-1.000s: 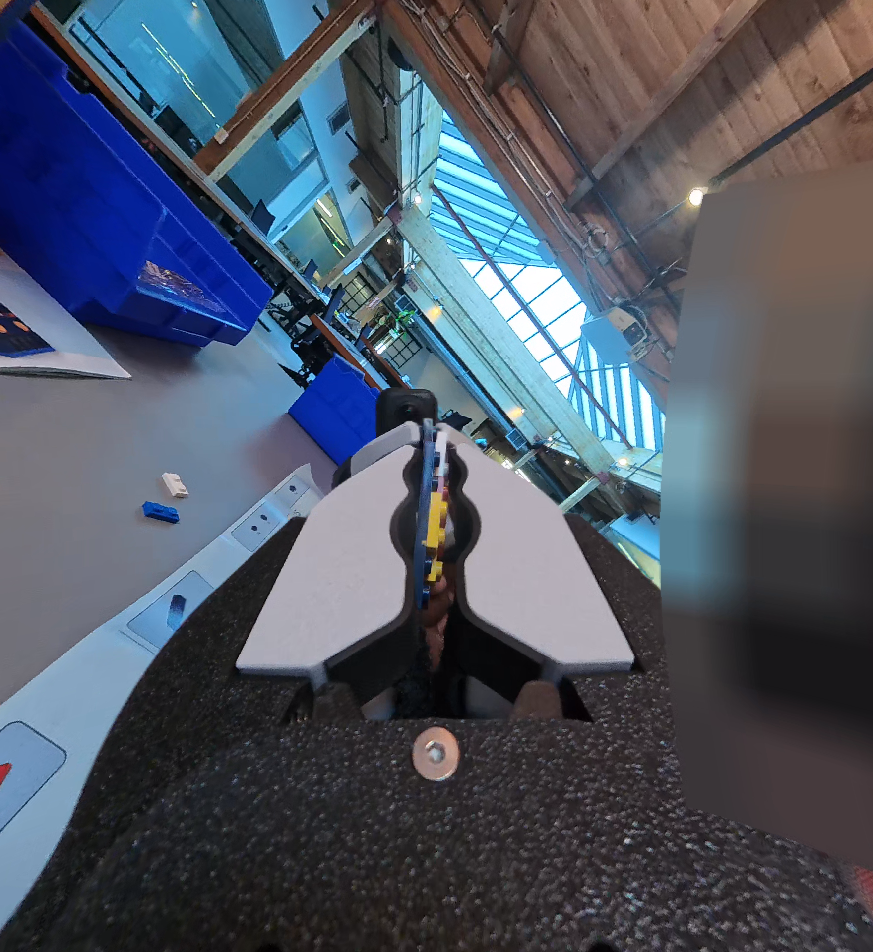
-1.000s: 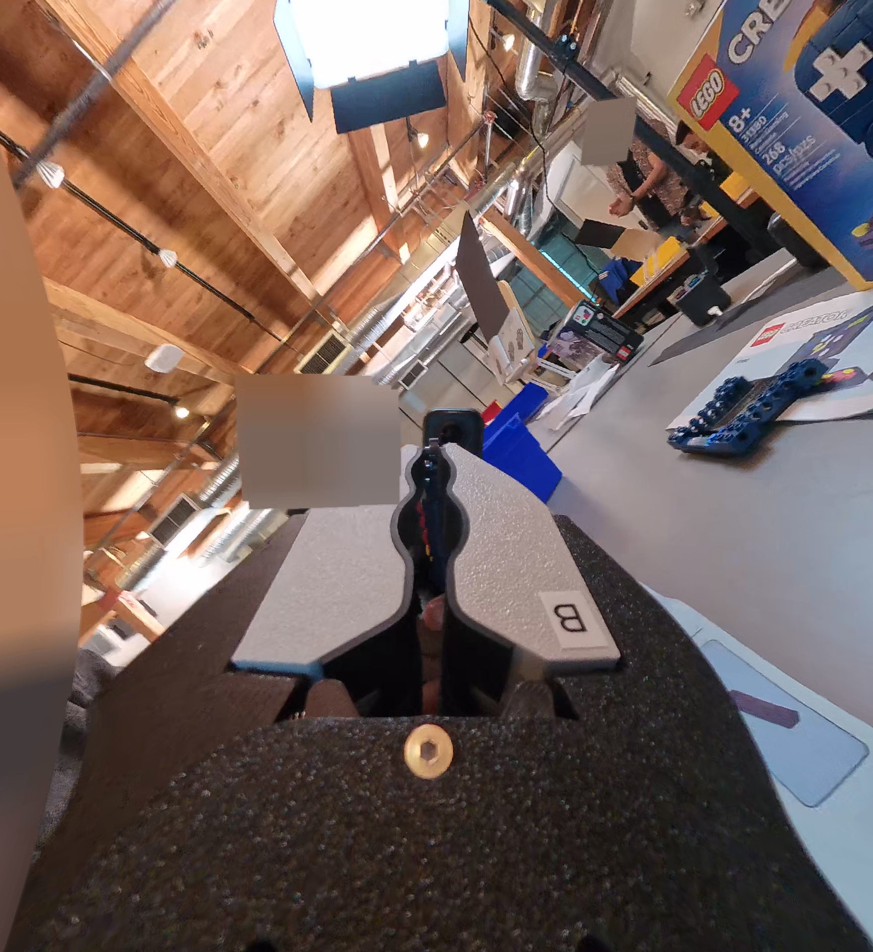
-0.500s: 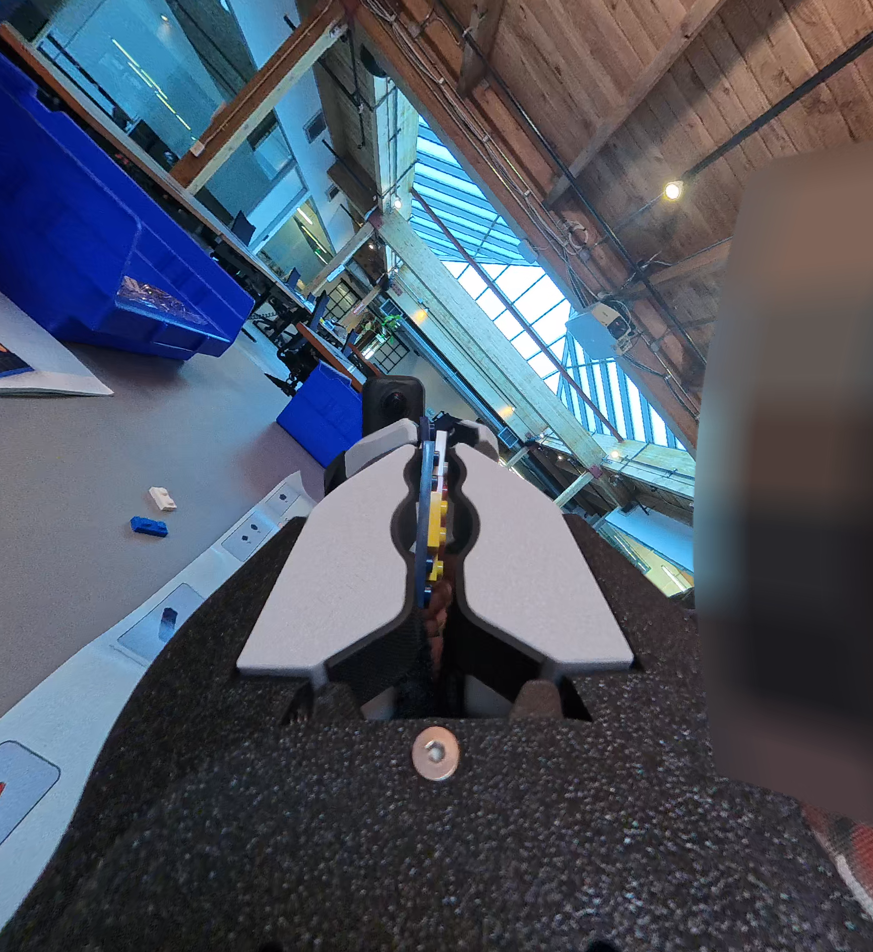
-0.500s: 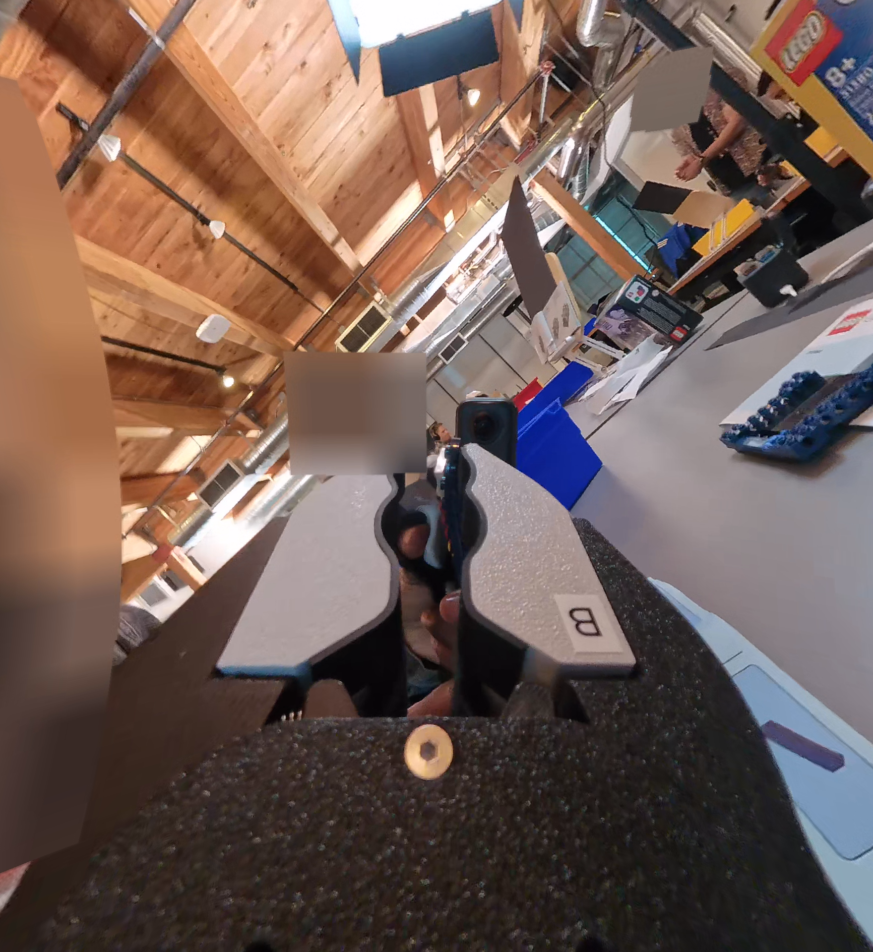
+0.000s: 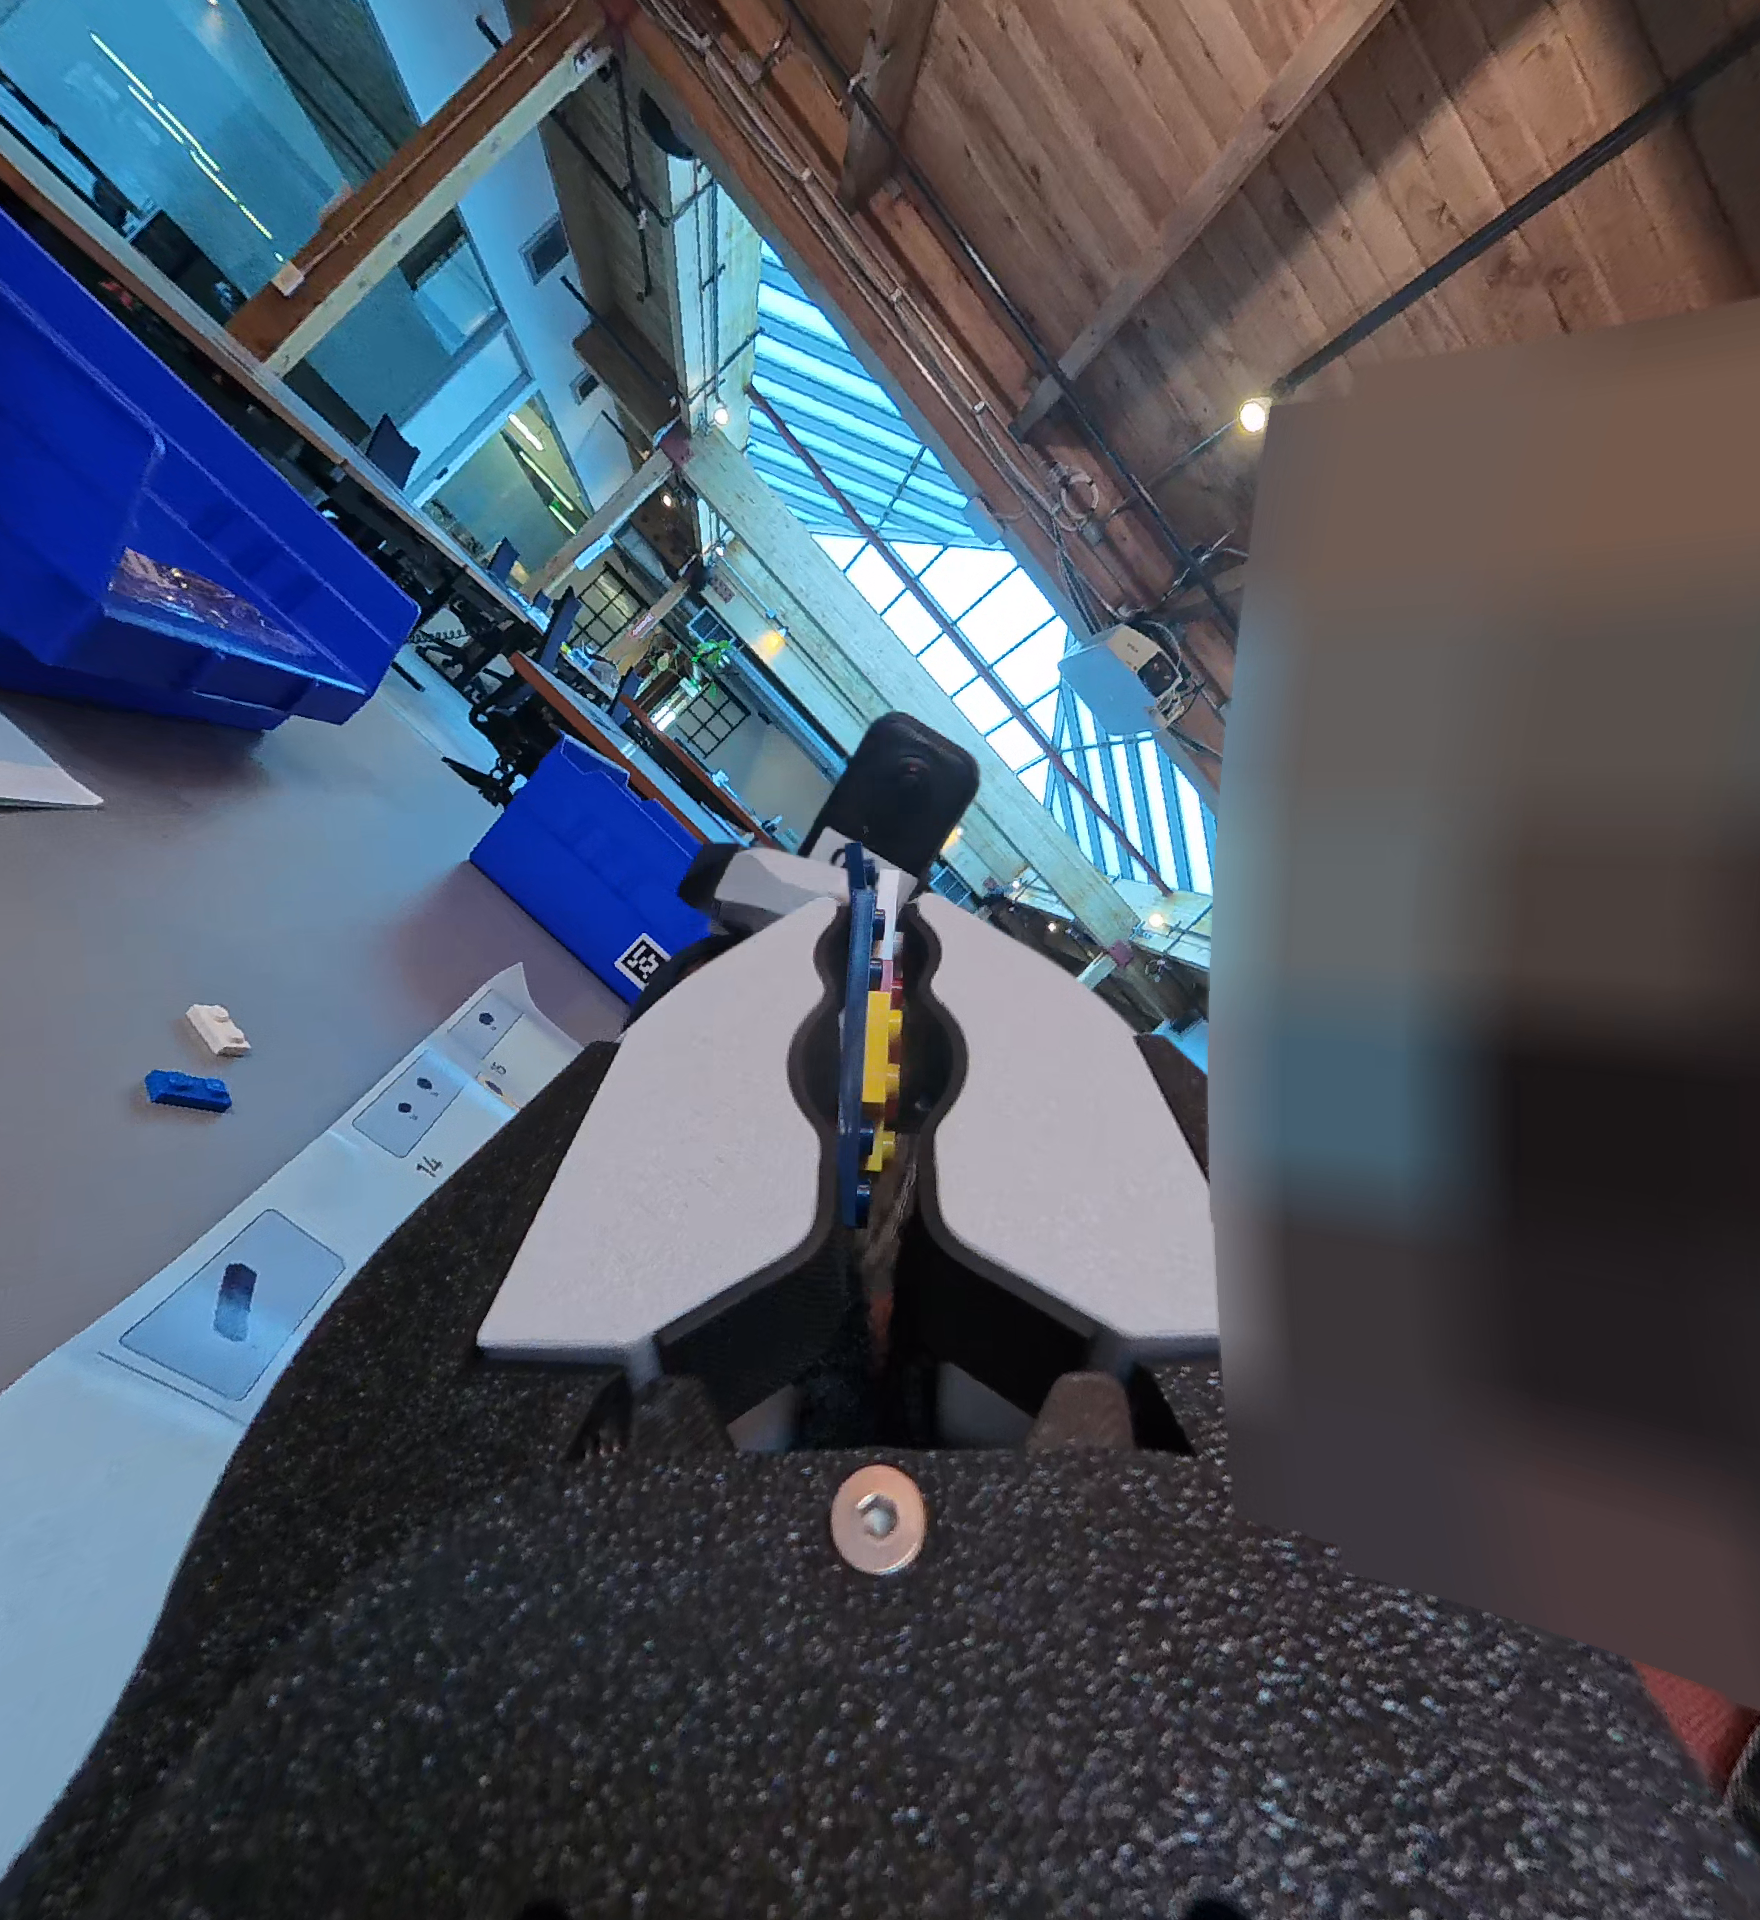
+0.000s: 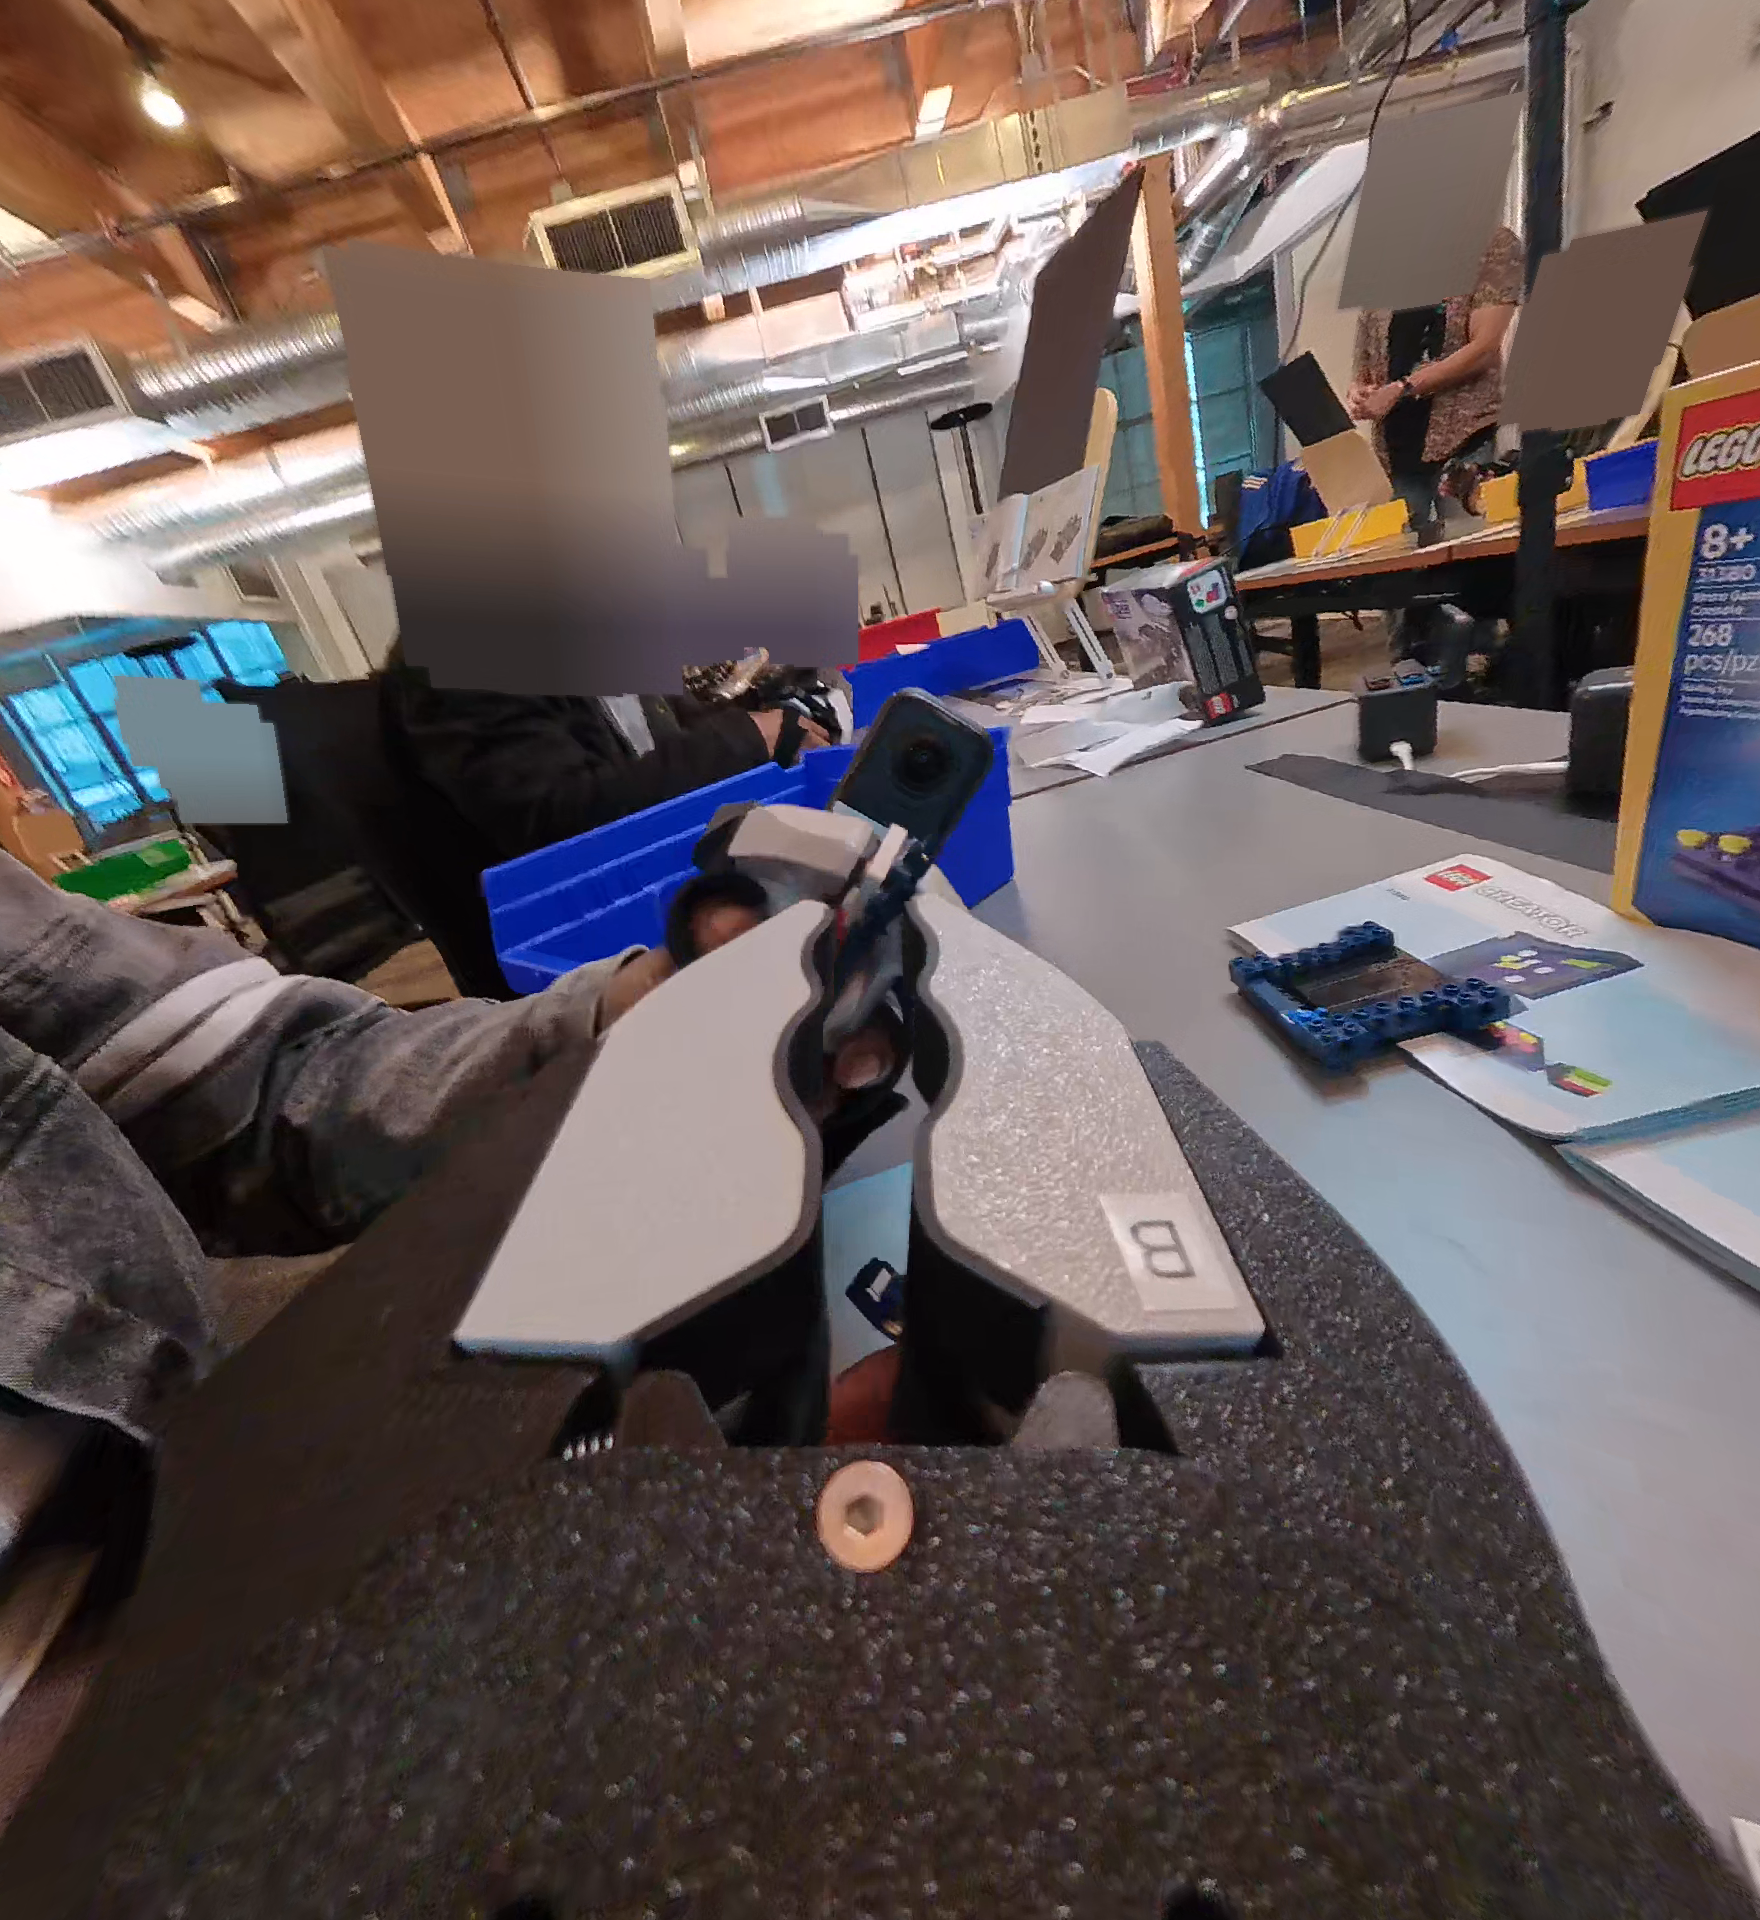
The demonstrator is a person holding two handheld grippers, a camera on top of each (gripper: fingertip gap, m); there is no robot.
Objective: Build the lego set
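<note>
Room: workshop hall with a wooden ceiling, skylights and long tables; blue bins (image 5: 76, 499) stand at the far side of the grey table (image 5: 232, 914).
Left gripper: the left gripper (image 5: 881, 914) is clamped on a flat brick assembly (image 5: 881, 1049), a dark blue plate on edge with yellow, red and white pieces studded to one face. Both pads bear on it, and it stands upright along the fingers, raised off the table.
Right gripper: the right gripper (image 6: 871, 920) faces the left one tip to tip, its fingers narrow. The far end of the same assembly (image 6: 881, 904) runs aslant between them; whether the pads press on it cannot be told.
Nearby: a loose white piece (image 5: 218, 1029) and a loose blue piece (image 5: 187, 1091) lie on the table beside a printed parts sheet (image 5: 232, 1299). A blue brick frame (image 6: 1364, 997) rests on an open booklet (image 6: 1634, 1049) next to a toy box (image 6: 1749, 675).
Handling: held on edge, the thin plate probably pivots easily. Both grippers likely need to stay in line, since a sideways twist could pop the small pieces off.
</note>
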